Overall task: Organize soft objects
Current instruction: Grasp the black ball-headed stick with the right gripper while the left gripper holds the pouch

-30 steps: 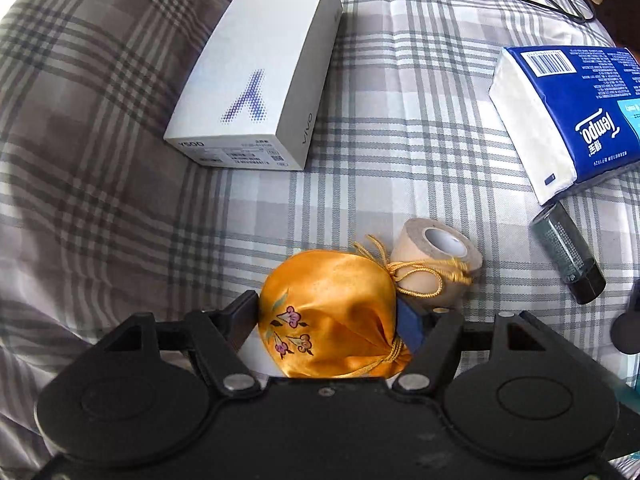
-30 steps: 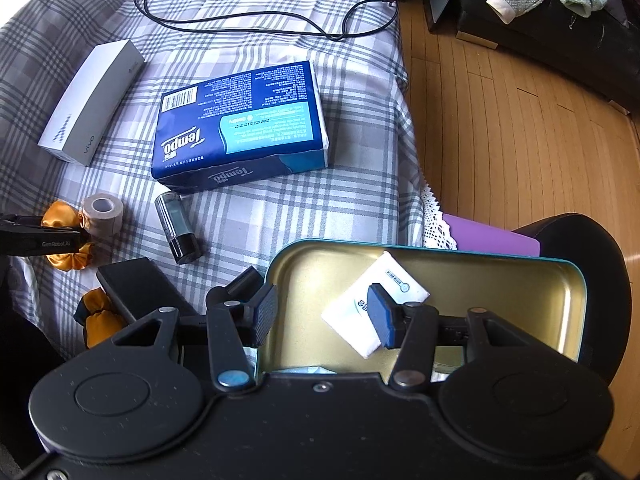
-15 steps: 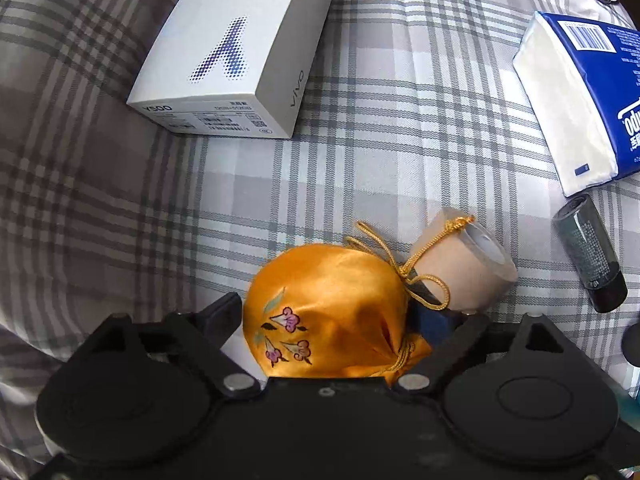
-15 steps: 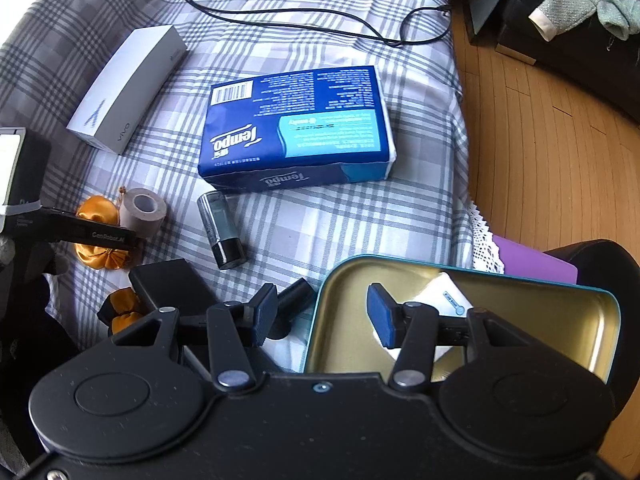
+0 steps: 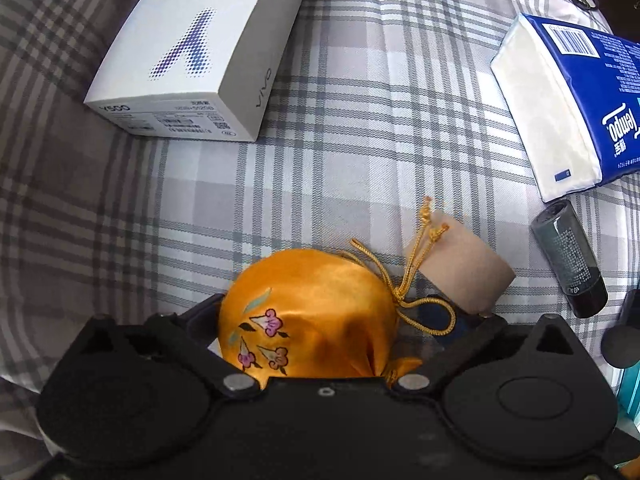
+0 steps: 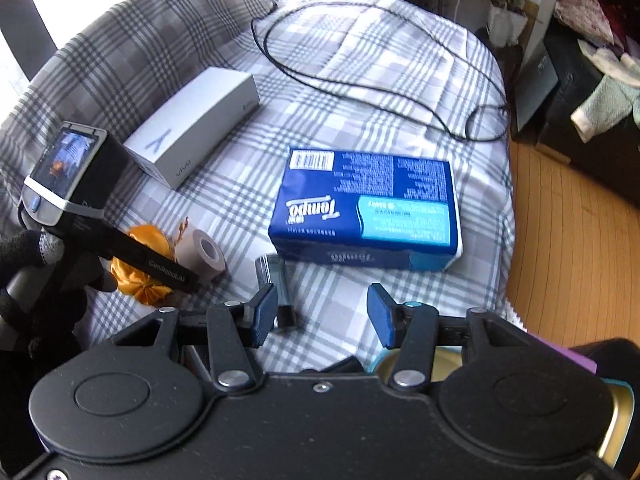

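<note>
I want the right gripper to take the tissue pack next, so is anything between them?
Almost nothing. The right gripper hovers with jaws open over bare blanket, and the tissue pack is straight ahead. Only the bottle lies beside one finger, near the pack's closest corner, and might get nudged.

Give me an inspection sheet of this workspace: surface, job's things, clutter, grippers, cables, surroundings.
Surface: plaid cloth, rumpled.
Job's things: orange pouch lying on the cloth beside a tape roll, its cord draped over the roll; tissue pack flat.
Clutter: white box; dark bottle; tin at the near edge.
Grippers: left gripper just opened, fingers astride the pouch, not pressing; right gripper open, nothing between.
Cables: black cable looped at the far end.
Surroundings: wooden floor, dark furniture with clothes.
</note>
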`<state>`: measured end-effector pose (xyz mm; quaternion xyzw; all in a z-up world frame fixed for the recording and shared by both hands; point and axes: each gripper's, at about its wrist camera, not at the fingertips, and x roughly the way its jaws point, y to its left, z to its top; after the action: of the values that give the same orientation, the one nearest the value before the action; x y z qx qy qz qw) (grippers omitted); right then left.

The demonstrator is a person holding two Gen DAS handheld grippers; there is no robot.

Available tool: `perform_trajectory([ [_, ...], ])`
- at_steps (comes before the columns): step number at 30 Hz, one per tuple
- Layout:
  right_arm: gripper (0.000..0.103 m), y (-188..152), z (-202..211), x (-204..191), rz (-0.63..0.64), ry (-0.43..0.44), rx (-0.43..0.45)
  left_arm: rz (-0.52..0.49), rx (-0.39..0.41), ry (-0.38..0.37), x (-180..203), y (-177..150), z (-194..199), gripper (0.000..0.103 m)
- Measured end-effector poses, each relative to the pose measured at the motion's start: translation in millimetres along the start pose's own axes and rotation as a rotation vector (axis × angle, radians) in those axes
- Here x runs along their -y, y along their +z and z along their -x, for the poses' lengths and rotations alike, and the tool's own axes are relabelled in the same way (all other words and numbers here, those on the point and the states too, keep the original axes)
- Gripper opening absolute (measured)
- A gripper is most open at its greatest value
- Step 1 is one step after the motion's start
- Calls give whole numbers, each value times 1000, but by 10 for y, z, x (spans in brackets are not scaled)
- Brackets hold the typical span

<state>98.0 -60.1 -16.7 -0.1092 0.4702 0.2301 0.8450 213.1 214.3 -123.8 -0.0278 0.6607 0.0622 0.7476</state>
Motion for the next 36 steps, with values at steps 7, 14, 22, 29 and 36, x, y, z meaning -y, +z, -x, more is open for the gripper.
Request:
perform_trajectory([
  [7,60,70,45,-128,36,-14,96,12,34,-28,67,20,2,103],
  [14,55,-95,-98,-187,156,-19,-28,52,85,-17,132,-77,25,103],
  [22,54,-503,-240,-362,428,-60,-121,49,77,-39,68,-58,28,103],
  [29,54,-523,-355,-283,432,-57,-163,46,84,-43,38,-63,41,103],
  [36,54,-552,-454,-283,456,-36,-205,39,97,-46,55,-74,52,103],
])
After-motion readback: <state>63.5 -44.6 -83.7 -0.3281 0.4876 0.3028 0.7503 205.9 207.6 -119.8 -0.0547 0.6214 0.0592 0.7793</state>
